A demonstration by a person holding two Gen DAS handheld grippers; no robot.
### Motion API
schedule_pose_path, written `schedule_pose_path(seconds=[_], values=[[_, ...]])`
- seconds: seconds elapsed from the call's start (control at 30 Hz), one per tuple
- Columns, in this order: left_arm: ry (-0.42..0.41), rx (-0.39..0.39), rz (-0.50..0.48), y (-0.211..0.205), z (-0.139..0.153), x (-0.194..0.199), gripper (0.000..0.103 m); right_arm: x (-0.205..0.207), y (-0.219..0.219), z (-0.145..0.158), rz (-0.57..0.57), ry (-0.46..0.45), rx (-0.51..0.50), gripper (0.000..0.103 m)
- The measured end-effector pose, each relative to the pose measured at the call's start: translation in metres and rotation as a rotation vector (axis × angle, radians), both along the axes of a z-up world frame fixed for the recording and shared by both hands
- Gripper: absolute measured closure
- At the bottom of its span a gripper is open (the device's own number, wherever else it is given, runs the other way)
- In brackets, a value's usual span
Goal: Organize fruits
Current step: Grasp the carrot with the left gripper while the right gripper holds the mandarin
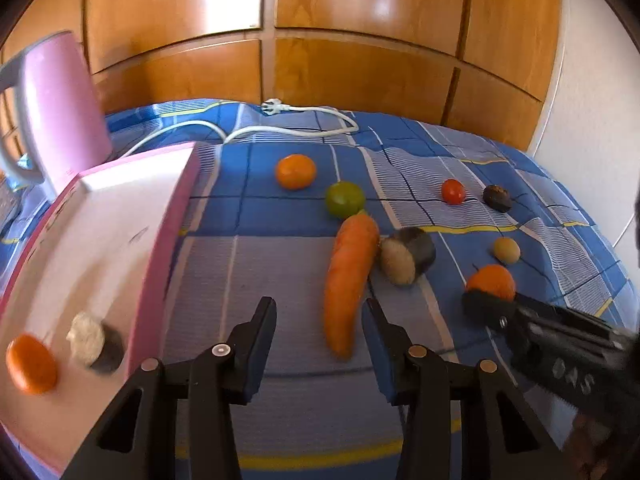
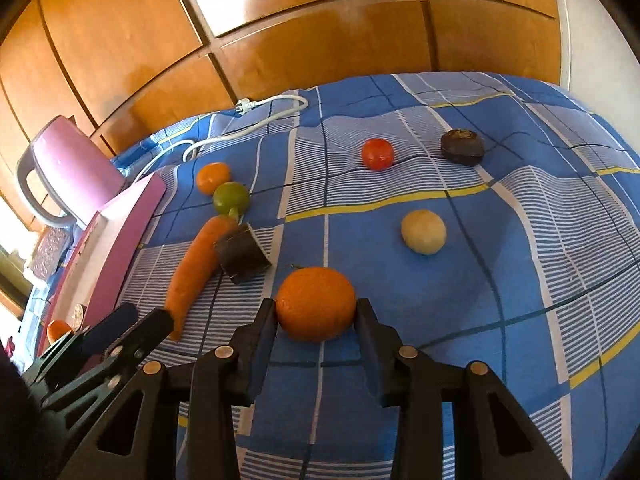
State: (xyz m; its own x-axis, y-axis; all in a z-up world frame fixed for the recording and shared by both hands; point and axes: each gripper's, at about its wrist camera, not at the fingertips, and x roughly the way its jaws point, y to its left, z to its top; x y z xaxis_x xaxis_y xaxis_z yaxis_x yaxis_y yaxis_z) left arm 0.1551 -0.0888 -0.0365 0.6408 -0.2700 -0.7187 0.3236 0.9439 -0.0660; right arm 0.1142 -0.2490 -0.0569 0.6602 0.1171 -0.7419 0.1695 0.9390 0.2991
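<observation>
Blue checked cloth (image 2: 520, 240) covers the bed, with shiny brown wood doors (image 2: 320, 40) behind it. An orange (image 2: 316, 303) sits between the fingers of the right tongs (image 2: 316, 316), and both fingers touch its sides. The left tongs (image 1: 320, 320) are wide apart and hold nothing. A carrot (image 1: 349, 280) lies just ahead of them, its thin end between the tips. A cut dark piece (image 1: 408, 255) touches the carrot. Left of the left tongs, a pink and white tray (image 1: 120, 216) holds another orange (image 1: 31, 363) and a second cut piece (image 1: 96, 346). Farther off lie a green fruit (image 2: 231, 198), a red tomato (image 2: 377, 154) and a pale round fruit (image 2: 423, 232).
</observation>
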Motion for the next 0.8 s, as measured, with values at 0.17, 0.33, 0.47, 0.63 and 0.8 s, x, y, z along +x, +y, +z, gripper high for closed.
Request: schedule_pose_path(seconds=[0.17, 0.33, 0.47, 0.63, 0.8], values=[[0.035, 0.008, -0.029, -0.012, -0.006, 0.023, 0.060, 0.000, 0.001, 0.000, 0.014, 0.000, -0.013, 0.063], [0.056, 0.015, -0.051, -0.024, -0.009, 0.036, 0.060, 0.001, 0.002, -0.001, 0.021, 0.003, -0.037, 0.063], [0.072, 0.031, -0.055, -0.033, -0.009, 0.048, 0.060, 0.002, 0.003, -0.002, 0.022, 0.003, -0.053, 0.063], [0.078, 0.041, -0.046, -0.036, -0.012, 0.056, 0.061, 0.001, 0.002, -0.004, 0.012, -0.004, -0.044, 0.062], [0.070, 0.014, 0.002, -0.026, -0.013, 0.048, 0.070, 0.002, 0.005, -0.003, 0.019, -0.002, -0.073, 0.061]])
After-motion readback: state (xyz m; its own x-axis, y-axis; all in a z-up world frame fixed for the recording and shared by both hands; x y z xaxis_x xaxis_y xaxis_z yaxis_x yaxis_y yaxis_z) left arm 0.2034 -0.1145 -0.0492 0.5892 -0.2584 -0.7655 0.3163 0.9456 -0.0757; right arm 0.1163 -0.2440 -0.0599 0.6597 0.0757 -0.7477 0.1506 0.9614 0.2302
